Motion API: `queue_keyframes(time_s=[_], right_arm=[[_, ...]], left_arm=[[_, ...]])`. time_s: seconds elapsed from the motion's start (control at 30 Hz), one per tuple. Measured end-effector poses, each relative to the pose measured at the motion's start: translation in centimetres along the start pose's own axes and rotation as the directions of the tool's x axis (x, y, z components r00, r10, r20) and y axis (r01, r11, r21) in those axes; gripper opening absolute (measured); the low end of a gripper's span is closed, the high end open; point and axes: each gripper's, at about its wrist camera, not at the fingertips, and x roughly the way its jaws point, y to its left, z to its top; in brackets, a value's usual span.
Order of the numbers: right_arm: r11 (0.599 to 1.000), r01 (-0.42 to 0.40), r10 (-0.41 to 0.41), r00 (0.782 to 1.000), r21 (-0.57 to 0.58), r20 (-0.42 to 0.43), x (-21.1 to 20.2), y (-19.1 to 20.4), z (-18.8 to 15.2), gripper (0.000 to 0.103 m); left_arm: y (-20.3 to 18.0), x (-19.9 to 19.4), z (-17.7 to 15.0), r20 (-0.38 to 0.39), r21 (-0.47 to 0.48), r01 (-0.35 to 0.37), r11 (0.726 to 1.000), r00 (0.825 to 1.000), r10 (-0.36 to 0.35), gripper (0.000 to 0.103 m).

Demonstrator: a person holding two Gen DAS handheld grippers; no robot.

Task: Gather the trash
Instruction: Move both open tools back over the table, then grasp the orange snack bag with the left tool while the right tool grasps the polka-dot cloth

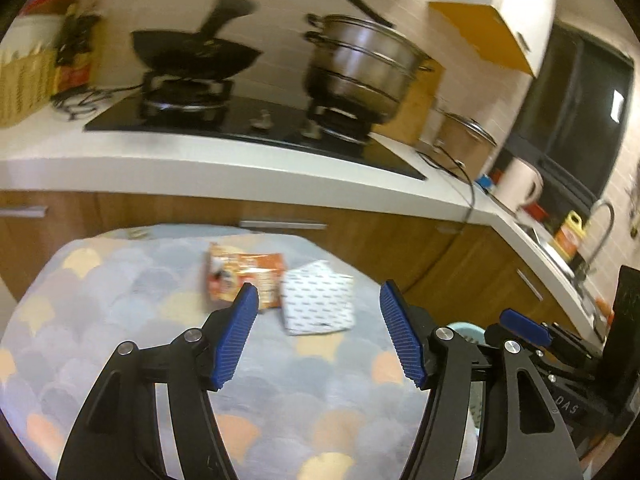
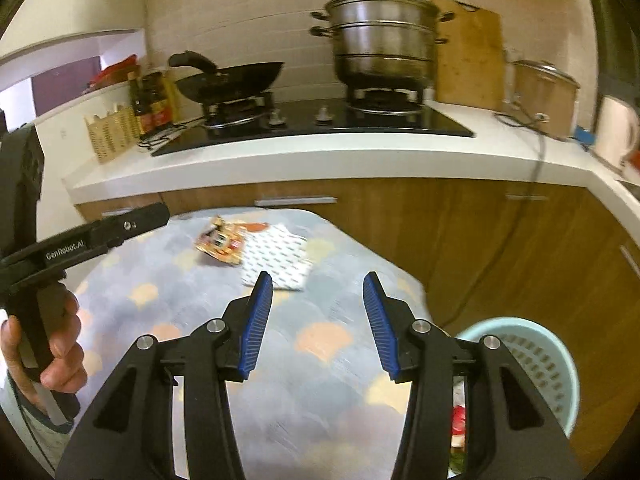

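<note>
Two pieces of trash lie side by side on the far part of a table with a pastel scale-patterned cloth (image 1: pixel 120 320): an orange snack wrapper (image 1: pixel 244 276) (image 2: pixel 222 242) and a white printed packet (image 1: pixel 318 304) (image 2: pixel 276 262). My left gripper (image 1: pixel 319 302) hovers open above the table just short of them, nothing between its blue pads. My right gripper (image 2: pixel 318 286) is open too and empty, a little nearer than the white packet. A light blue perforated bin (image 2: pixel 532 364) stands low at the right of the table, with some trash inside.
Behind the table runs a white counter (image 2: pixel 280 164) with wooden cabinet fronts, a black hob, a wok (image 2: pixel 232 80) and a steel steamer pot (image 2: pixel 384 36). A hand (image 2: pixel 48 344) holds the left gripper's body at the left of the right wrist view. A sink lies far right.
</note>
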Motion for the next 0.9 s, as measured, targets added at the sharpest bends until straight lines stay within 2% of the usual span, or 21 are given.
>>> queue_keyframes(time_s=[0.1, 0.23, 0.43, 0.6, 0.7, 0.8, 0.83, 0.9], right_arm=[[1.000, -0.020, 0.021, 1.000, 0.007, -0.012, 2.5, 0.9, 0.7, 0.044], [0.999, -0.033, 0.034, 0.998, 0.015, -0.048, 5.8, 1.5, 1.1, 0.044], [1.000, -0.004, 0.004, 0.995, -0.004, -0.104, 10.1, 2.1, 1.4, 0.045], [1.000, -0.005, 0.003, 0.994, -0.012, -0.106, 12.1, 2.5, 1.6, 0.055], [1.000, 0.000, -0.002, 0.993, -0.013, -0.116, 13.5, 2.4, 1.5, 0.056], [1.000, 0.003, -0.004, 0.992, -0.008, -0.122, 14.6, 2.0, 1.3, 0.063], [1.000, 0.006, -0.007, 0.992, -0.009, -0.126, 15.1, 1.9, 1.2, 0.064], [1.000, 0.001, -0.002, 0.991, -0.011, -0.132, 15.6, 1.9, 1.2, 0.065]], left_arm=[[2.6, 1.0, 0.3, -0.007, -0.048, -0.025, 0.999, 1.000, 0.024, 0.062], [5.9, 4.9, 0.6, -0.082, -0.109, -0.040, 0.993, 0.996, 0.031, 0.062], [9.1, 10.1, 0.3, -0.158, -0.221, -0.020, 0.975, 0.987, -0.016, 0.060], [9.5, 12.1, -0.1, -0.166, -0.249, -0.003, 0.969, 0.985, -0.040, 0.058], [9.4, 13.3, -0.9, -0.183, -0.246, 0.000, 0.969, 0.982, -0.046, 0.044], [9.1, 13.5, -0.9, -0.181, -0.228, -0.004, 0.974, 0.983, -0.038, 0.023], [9.0, 13.7, -1.0, -0.188, -0.218, -0.010, 0.976, 0.982, -0.032, 0.011], [8.9, 13.9, -1.1, -0.203, -0.213, -0.037, 0.976, 0.979, -0.007, 0.006]])
